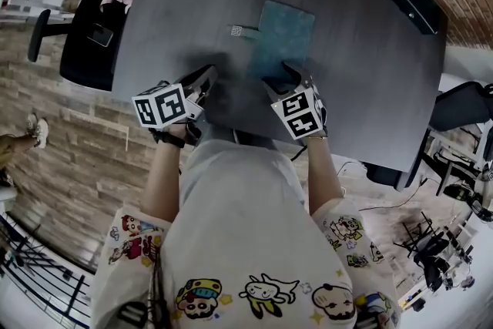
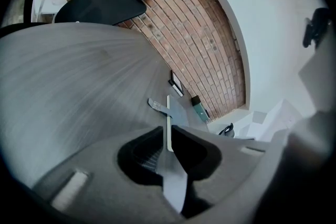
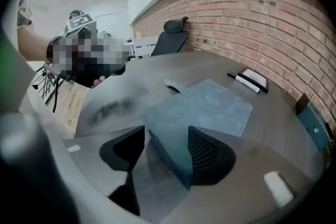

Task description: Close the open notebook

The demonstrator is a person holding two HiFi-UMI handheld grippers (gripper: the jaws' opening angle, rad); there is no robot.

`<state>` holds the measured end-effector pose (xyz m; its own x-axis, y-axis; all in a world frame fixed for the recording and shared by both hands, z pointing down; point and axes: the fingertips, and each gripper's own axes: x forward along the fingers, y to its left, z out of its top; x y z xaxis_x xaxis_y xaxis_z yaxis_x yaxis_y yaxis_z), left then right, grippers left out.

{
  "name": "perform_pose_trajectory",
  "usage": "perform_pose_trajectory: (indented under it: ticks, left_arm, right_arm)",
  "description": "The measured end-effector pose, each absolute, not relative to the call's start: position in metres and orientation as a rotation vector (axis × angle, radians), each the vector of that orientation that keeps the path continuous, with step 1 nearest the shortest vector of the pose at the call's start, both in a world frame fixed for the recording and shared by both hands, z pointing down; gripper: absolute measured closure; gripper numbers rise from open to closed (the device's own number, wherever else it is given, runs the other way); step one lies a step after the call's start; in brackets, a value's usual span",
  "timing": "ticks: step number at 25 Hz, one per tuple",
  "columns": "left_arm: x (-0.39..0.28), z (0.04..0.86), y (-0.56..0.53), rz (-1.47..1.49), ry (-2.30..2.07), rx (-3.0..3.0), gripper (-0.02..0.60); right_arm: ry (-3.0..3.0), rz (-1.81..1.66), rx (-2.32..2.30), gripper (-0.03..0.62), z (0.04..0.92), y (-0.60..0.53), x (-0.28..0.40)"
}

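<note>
The right gripper's [image 3: 165, 147] jaws stand wide apart around the near corner of the blue-green soft-cover notebook [image 3: 210, 107], not squeezing it. Its long side runs straight away from them on the dark grey table [image 3: 273, 134]. This hand is nearer and tips down. The left gripper [image 2: 168, 136], jaws together and empty, sits well apart.
</note>
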<state>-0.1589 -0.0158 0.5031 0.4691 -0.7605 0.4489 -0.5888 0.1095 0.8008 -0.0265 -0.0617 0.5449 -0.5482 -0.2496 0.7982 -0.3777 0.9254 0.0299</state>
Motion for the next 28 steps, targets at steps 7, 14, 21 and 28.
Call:
perform_pose_trajectory:
  ticks: [7, 14, 21, 28]
  left_arm:
    - [-0.158, 0.497, -0.019, -0.195, -1.209, 1.595, 0.534]
    - [-0.157, 0.487, -0.027, -0.173, -1.226, 1.639, 0.534]
    - [-0.145, 0.451, -0.05, -0.137, -1.231, 1.805, 0.533]
    - [-0.126, 0.396, -0.074, -0.096, -1.237, 2.023, 0.532]
  right_arm:
    - [-2.195, 0.305, 0.456, 0.327, 0.552, -0.061, -0.02]
    - [-2.272, 0.395, 0.558, 0.329, 0.529, -0.067, -0.01]
    - [-2.411, 0.427, 0.748, 0.366, 0.469, -0.094, 0.008]
    - [-2.573, 0.412, 0.969, 0.413, 0.391, -0.126, 0.038]
